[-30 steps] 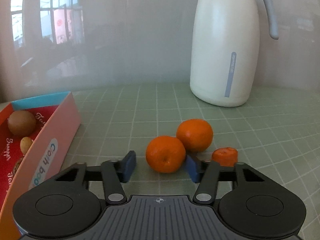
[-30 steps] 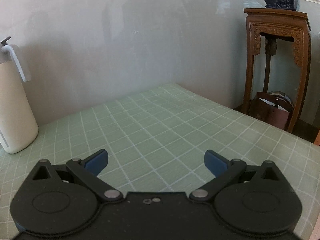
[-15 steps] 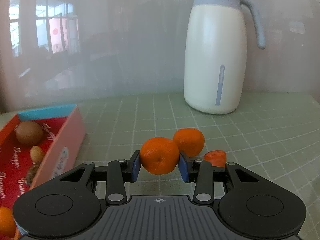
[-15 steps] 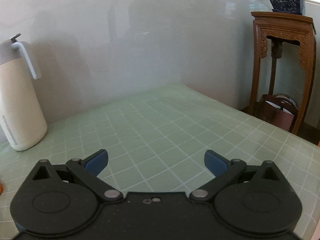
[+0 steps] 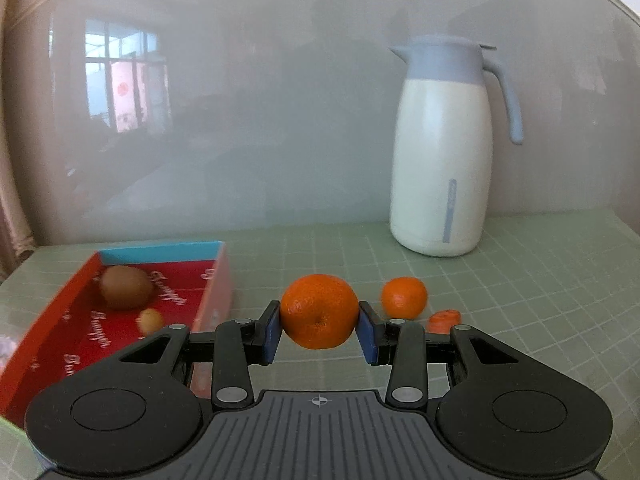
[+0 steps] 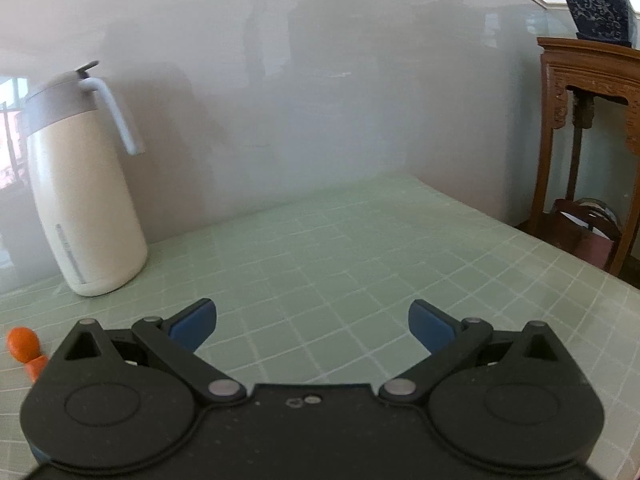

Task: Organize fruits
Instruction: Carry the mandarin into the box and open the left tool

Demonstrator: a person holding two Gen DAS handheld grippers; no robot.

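The left tool (image 5: 319, 329) has its blue pads pressed against both sides of a round, bright mandarin (image 5: 319, 311) with dimpled skin, held clear above the green checked bench (image 5: 540, 280). Just left sits the open red box (image 5: 216, 280); a second mandarin (image 5: 404, 297) lies behind to the right. The right tool (image 6: 312, 322) gapes wide, holding nothing.

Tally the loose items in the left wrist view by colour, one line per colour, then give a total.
Orange: 3 (held tangerine, tangerine on the table, small orange piece)
Brown: 2 (large brown fruit, small brown fruit, both in the red box)
White: 1 (white jug)
Total: 6
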